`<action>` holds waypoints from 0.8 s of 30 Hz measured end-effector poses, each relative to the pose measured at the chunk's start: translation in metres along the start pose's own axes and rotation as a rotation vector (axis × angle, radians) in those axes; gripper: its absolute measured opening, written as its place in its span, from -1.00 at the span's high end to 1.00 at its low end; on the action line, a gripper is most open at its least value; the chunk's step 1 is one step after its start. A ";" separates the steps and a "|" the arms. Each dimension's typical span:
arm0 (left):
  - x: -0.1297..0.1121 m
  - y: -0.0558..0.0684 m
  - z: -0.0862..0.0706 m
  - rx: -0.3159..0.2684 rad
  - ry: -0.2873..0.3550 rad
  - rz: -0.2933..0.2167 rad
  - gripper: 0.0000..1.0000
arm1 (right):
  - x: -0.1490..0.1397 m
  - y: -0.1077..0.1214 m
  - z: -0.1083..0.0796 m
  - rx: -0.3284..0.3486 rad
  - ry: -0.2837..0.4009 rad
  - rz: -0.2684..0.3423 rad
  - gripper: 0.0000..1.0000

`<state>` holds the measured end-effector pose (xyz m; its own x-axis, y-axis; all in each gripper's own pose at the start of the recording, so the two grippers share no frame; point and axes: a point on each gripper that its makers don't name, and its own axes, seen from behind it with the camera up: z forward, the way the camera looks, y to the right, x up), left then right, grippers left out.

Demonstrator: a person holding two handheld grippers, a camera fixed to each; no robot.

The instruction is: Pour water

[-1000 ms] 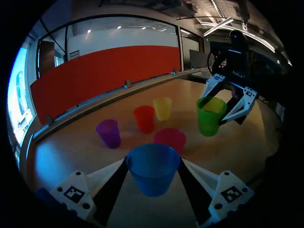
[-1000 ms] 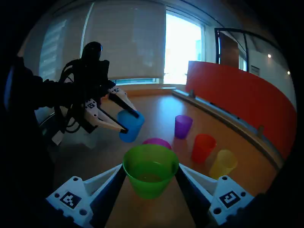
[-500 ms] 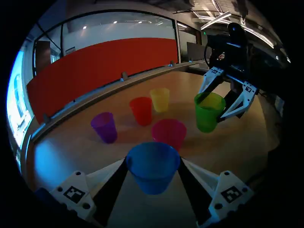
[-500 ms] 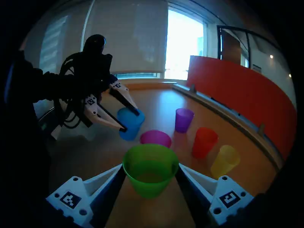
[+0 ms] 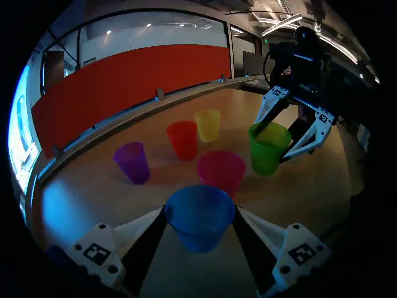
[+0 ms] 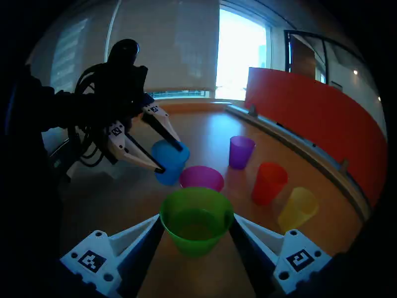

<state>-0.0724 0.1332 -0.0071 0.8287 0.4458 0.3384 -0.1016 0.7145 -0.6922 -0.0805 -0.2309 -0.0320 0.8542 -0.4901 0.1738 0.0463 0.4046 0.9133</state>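
Right fingers (image 6: 126,241) clamp upright green cup (image 6: 196,249), liquid (image 6: 194,231) inside.

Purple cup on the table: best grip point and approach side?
Grip the purple cup across its upper wall, just under the rim, with one finger on each side, coming in level. It stands upright with the open end up and tapers toward the base, so a high hold probably slips least. Approach from the side facing away from the red cup and the magenta cup, its nearest neighbours.

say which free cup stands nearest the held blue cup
The pink cup, just beyond the blue cup; purple cup, red cup and yellow cup stand farther.
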 end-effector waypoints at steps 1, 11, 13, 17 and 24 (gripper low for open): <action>-0.001 0.000 0.001 -0.002 -0.001 -0.001 -0.77 | -0.001 0.000 0.001 0.000 -0.003 0.001 -0.81; -0.003 -0.001 0.005 -0.009 -0.011 -0.003 -0.77 | -0.009 0.006 0.008 -0.002 -0.028 0.005 -0.81; -0.004 -0.002 0.006 -0.010 -0.014 -0.001 -0.77 | -0.010 0.006 0.008 0.002 -0.031 0.006 -0.82; -0.005 -0.002 0.008 -0.009 -0.022 0.005 -0.77 | -0.012 0.006 0.009 0.005 -0.038 0.008 -0.82; -0.007 -0.001 0.009 -0.017 -0.036 0.015 -0.77 | -0.015 0.008 0.011 0.002 -0.050 0.004 -0.83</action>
<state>-0.0826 0.1345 -0.0036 0.8067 0.4755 0.3508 -0.1042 0.6988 -0.7077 -0.0987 -0.2287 -0.0238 0.8276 -0.5263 0.1952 0.0419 0.4048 0.9134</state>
